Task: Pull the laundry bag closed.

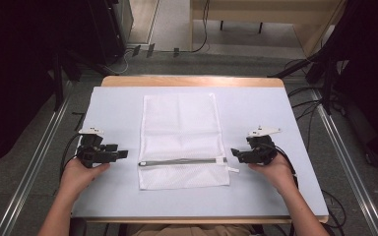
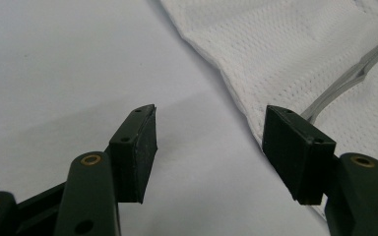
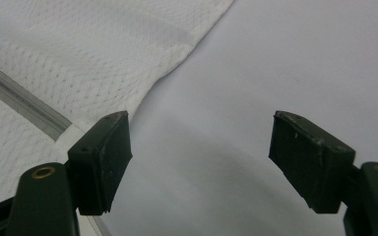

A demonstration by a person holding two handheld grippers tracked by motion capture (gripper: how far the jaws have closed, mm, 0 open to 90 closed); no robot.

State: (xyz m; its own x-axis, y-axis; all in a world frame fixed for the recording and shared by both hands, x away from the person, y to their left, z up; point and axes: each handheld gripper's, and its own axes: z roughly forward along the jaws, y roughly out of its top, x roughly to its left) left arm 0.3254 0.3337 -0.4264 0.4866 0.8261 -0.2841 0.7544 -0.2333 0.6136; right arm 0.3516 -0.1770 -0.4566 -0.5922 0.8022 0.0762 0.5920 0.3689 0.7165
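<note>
The left tongs [image 1: 123, 154] stand with jaws wide apart and nothing between them, only bare surface [image 2: 69, 73] under the gap; in the left gripper view the edge of the white mesh bag [image 2: 295, 54] runs just past the far jaw, which overlaps the bag's hem in that view, though whether it touches the cloth cannot be told; the right tongs [image 1: 234, 153] are likewise parted and hold nothing, with bare surface between the jaws in the right gripper view, and one jaw sits over the bag's corner where the grey zip [image 3: 22, 101] ends; in the high view both tongs point inward at each other across the bag, level with its zip [image 1: 182, 161], each just beside one side edge of the bag; between the two tongs the bag lies flat and spread out, its long sides running away from the person, the zip crossing it from side to side near the end closest to the hands; the zip looks closed, and the bag lies thin, with no bulge to suggest contents; a small white tab [image 1: 232, 169] sticks out at the corner nearest the right tongs; beyond the bag the pale surface runs on to a wooden edge [image 1: 192, 81].
</note>
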